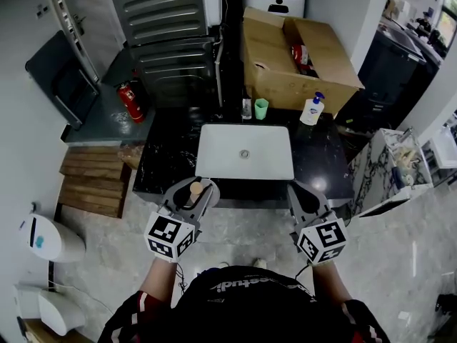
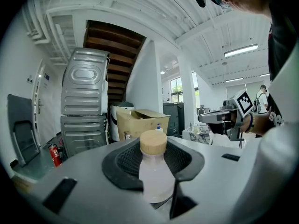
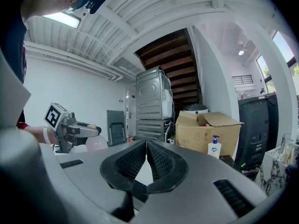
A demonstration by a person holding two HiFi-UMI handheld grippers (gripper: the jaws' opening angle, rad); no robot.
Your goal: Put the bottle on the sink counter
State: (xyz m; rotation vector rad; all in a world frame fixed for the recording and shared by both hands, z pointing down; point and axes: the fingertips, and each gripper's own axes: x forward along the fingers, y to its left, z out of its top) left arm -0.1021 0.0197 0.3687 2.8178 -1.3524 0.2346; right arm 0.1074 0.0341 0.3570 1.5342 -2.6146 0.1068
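Note:
A pale translucent bottle [image 2: 153,174] with a round wooden cap stands upright between the jaws of my left gripper [image 1: 194,191], which is shut on its body. In the head view the bottle's cap [image 1: 196,189] shows just off the near edge of the black sink counter [image 1: 163,157], left of the white basin [image 1: 244,152]. My right gripper [image 1: 298,191] hovers at the counter's near edge to the right, its jaws pressed together with nothing in them [image 3: 146,149]. The right gripper view also shows the left gripper [image 3: 71,129] with the bottle.
At the back of the counter stand a glass [image 1: 246,108], a green cup [image 1: 261,108] and a soap dispenser [image 1: 312,110]. Behind is an open cardboard box [image 1: 293,56]. Stacked grey machines [image 1: 168,34], a fire extinguisher [image 1: 131,101] and a wooden pallet [image 1: 93,181] lie left.

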